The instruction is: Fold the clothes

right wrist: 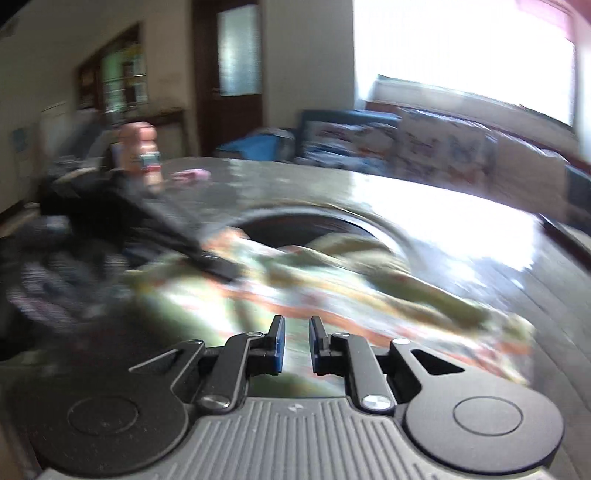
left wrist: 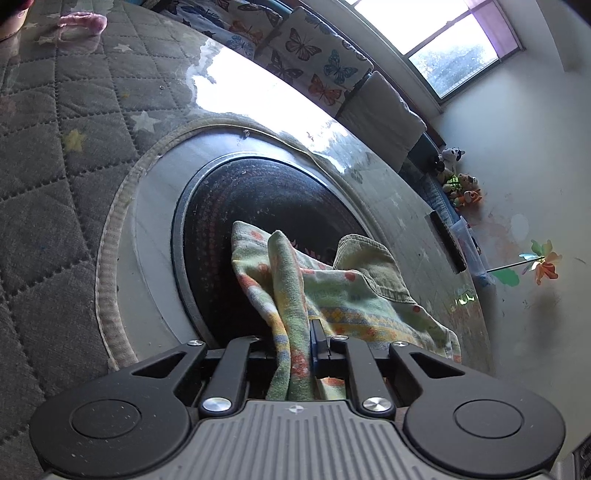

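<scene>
A pastel patterned garment (left wrist: 351, 295) with an olive corduroy part (left wrist: 373, 266) lies bunched over the dark round centre (left wrist: 240, 206) of a glossy table. My left gripper (left wrist: 295, 332) is shut on a raised fold of it, and the cloth runs back between the fingers and hides the left one. In the blurred right wrist view the same garment (right wrist: 332, 295) spreads in front of my right gripper (right wrist: 297, 343). Its blue pads stand a little apart with nothing between them. The left gripper (right wrist: 218, 269) and a person's hand (right wrist: 142, 155) show at the left of that view.
A grey quilted mat with stars (left wrist: 55, 147) covers the table's left side, with a pink item (left wrist: 85, 20) on it far off. Butterfly cushions (left wrist: 317, 59) line a bench under the window. Plush toys (left wrist: 458, 181) and a pinwheel (left wrist: 543, 264) are at the right wall.
</scene>
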Motion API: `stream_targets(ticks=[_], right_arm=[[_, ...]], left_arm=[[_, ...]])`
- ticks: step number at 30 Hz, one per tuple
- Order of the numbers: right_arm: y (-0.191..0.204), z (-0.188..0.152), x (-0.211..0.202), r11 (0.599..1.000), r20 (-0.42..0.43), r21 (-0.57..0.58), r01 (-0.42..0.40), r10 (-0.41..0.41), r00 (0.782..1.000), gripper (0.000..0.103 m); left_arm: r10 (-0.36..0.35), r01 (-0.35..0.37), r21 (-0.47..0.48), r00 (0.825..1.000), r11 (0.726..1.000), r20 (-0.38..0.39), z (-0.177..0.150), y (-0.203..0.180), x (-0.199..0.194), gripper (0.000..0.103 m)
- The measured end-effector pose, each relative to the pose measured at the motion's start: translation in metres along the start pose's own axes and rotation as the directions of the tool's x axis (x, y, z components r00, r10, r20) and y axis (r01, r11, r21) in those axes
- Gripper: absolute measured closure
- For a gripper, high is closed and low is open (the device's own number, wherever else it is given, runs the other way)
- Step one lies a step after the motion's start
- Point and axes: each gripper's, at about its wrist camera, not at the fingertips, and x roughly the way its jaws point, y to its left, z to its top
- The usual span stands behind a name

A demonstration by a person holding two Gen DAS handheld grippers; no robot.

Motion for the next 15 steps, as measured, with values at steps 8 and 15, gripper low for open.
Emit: stream_targets(ticks=[8,15], right_arm=[[-0.083,-0.018,0.015,0.974,-0.039,0.128,0.185,-0.181,0.983,0.073],[-0.131,-0.024,0.007,0.928,-0.041,0.227,0.295,-0.293,0.955,0.057]], left_arm=[[0.009,-0.009,0.014,1.000,1.000,0.003,-0.001,-0.001,0.000,0.088],[0.022,-0.022,0.031,1.000,0.999,0.007,-0.001,-0.003,0.001,0.088]])
